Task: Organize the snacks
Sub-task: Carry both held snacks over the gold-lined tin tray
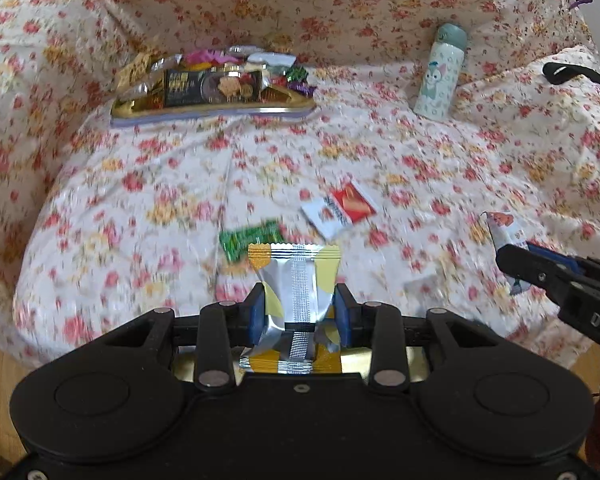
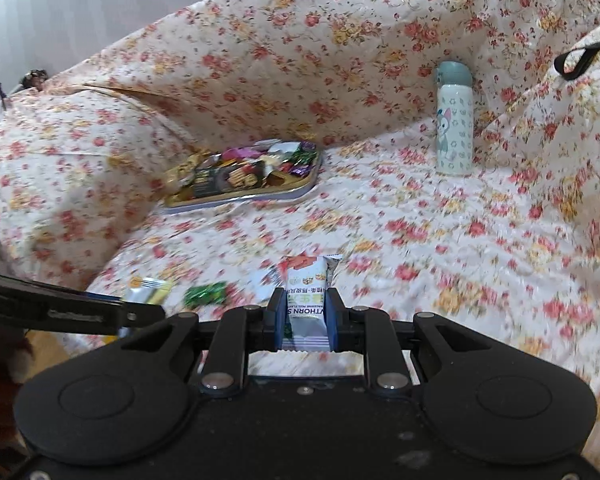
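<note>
My left gripper (image 1: pixel 300 300) is shut on a silver and yellow snack packet (image 1: pixel 296 280), held upright above the floral cloth. My right gripper (image 2: pixel 303 304) is shut on a white hawthorn snack bar (image 2: pixel 306 292); in the left wrist view that gripper (image 1: pixel 512 264) shows at the right edge with the bar (image 1: pixel 502 230) in it. A gold tray (image 1: pixel 220 110) heaped with wrapped snacks lies at the back left, also the tray (image 2: pixel 300 190) in the right wrist view. On the cloth lie a green candy (image 1: pixel 252 238) and a red and white packet (image 1: pixel 340 210). The green candy (image 2: pixel 206 294) also shows in the right wrist view.
A pale green cartoon-print bottle (image 1: pixel 440 76) stands upright at the back right, the same bottle (image 2: pixel 454 120) in the right wrist view. The floral cloth (image 1: pixel 140 184) covers a sofa seat, back and armrests. A black strap (image 2: pixel 580 58) lies on the right armrest.
</note>
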A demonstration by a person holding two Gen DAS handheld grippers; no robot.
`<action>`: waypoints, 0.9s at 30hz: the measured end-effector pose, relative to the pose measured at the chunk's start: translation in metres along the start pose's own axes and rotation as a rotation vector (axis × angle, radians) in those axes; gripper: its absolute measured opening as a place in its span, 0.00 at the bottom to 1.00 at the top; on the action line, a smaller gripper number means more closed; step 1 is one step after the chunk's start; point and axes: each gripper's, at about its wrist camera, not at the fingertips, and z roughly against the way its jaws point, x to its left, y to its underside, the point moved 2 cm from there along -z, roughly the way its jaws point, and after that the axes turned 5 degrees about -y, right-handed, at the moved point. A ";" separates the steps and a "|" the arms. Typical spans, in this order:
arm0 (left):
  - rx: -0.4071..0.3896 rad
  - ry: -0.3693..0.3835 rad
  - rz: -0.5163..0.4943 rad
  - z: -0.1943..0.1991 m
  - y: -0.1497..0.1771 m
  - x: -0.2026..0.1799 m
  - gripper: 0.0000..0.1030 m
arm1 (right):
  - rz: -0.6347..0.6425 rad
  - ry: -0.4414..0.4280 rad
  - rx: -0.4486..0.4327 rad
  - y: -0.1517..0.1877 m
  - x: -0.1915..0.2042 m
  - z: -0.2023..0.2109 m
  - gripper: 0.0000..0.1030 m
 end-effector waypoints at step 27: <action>0.112 -0.067 0.073 -0.026 0.068 -0.016 0.42 | -0.028 -0.036 0.147 0.092 0.021 0.056 0.21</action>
